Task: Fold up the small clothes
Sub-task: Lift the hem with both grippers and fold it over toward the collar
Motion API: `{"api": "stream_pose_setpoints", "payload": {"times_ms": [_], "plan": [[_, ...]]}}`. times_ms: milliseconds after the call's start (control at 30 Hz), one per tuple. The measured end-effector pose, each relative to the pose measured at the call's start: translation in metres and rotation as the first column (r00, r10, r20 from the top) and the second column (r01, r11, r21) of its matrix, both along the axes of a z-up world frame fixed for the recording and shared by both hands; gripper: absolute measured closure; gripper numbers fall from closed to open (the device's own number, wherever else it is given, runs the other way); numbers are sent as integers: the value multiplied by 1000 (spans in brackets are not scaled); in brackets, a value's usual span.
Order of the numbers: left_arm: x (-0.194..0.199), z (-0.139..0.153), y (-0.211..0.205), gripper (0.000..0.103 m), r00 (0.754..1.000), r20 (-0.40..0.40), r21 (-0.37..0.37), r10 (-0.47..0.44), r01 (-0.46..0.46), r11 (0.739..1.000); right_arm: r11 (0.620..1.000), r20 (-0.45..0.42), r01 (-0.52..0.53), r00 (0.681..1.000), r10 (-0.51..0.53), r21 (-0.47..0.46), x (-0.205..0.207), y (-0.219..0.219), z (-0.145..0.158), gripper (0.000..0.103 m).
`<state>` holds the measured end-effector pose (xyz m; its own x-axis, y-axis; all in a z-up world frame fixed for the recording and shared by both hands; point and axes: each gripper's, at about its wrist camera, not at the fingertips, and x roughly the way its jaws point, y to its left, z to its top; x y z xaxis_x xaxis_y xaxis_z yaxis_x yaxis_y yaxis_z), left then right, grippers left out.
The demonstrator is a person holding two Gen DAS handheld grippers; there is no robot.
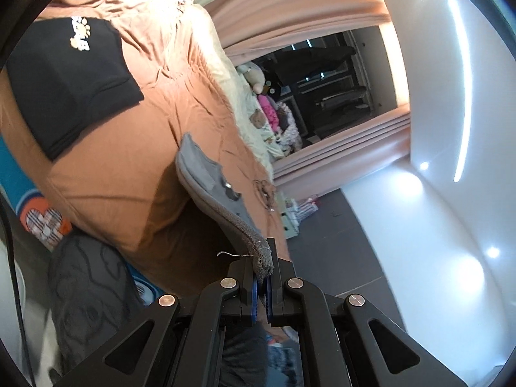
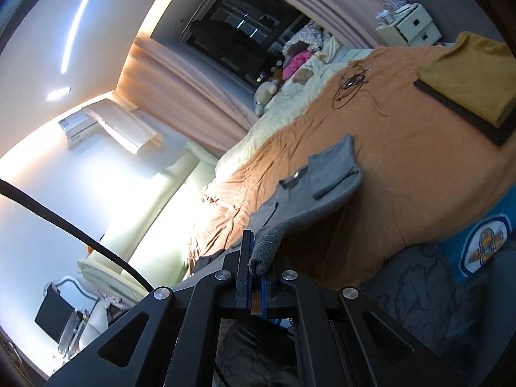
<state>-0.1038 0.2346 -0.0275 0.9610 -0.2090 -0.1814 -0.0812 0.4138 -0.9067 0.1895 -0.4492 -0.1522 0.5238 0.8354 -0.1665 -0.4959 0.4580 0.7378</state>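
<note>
A small grey garment [image 1: 206, 174] hangs stretched above the orange bed sheet [image 1: 161, 103]. My left gripper [image 1: 262, 267] is shut on one ribbed corner of it, and a loose thread trails from that corner. In the right wrist view the same grey garment [image 2: 325, 174] shows a pocket-like flap, and my right gripper [image 2: 258, 264] is shut on its other corner. The cloth sags between the two grips and casts a shadow on the bed.
A folded black garment [image 1: 74, 87] with a paw print lies on the bed. A folded mustard garment [image 2: 467, 74] rests on a dark one. A black cable [image 2: 351, 84] lies coiled on the sheet. Plush toys [image 2: 267, 93], curtains and a white drawer unit [image 2: 409, 25] stand beyond.
</note>
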Motion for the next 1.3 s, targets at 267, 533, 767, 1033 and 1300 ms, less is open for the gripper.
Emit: {"api": "stream_pose_setpoints", "payload": {"times_ms": [267,533,767,1033,1300], "plan": [[-4,7,1,100,999,-3,11,39,-38,999,1000,24,10,1000,-10,-3,8,6,-4,103],[39,-9,19,100,995,-78,1,57,-57,998,998,-7,23,1000,-23,-59,53,42,-16,103],[102,1,45,100,988,-130,45,80,-75,996,993,1,30,1000,-31,-116,106,83,14,103],[189,12,72,100,979,-188,98,80,-62,993,981,2,39,999,-39,-192,177,129,39,103],[251,25,97,100,972,-213,126,99,-73,989,971,-14,43,999,-48,-235,228,161,57,103]]}}
